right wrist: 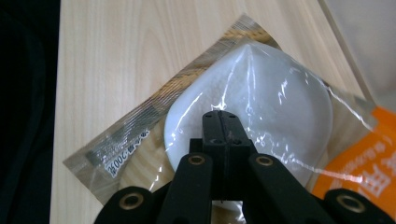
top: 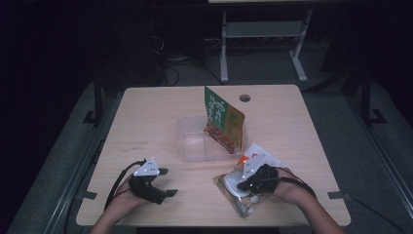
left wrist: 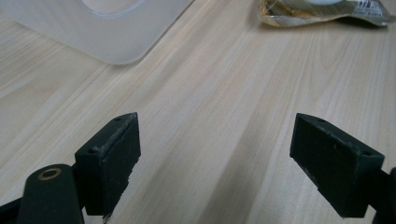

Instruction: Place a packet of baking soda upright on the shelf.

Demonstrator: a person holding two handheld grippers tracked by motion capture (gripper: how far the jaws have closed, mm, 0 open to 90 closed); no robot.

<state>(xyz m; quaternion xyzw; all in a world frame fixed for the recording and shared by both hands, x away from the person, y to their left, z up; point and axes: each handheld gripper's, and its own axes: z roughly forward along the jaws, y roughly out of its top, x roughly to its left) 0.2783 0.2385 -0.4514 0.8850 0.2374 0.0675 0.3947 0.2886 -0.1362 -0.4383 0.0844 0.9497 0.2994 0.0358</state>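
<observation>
My right hand reaches in from the near right edge of the table, its right gripper clenched with jaws pressed together, empty, directly over the clear-wrapped white bun packet. My left gripper rests near left, jaws released, well apart from it.

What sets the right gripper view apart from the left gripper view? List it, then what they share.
Right gripper view alone: the right gripper, jaws shut together over the white bun inside its clear packet, and an orange packet. Left gripper view alone: the left gripper, jaws wide open with nothing between them, and a corner of the clear plastic tub. Both: the wooden table and the bun's packet.
</observation>
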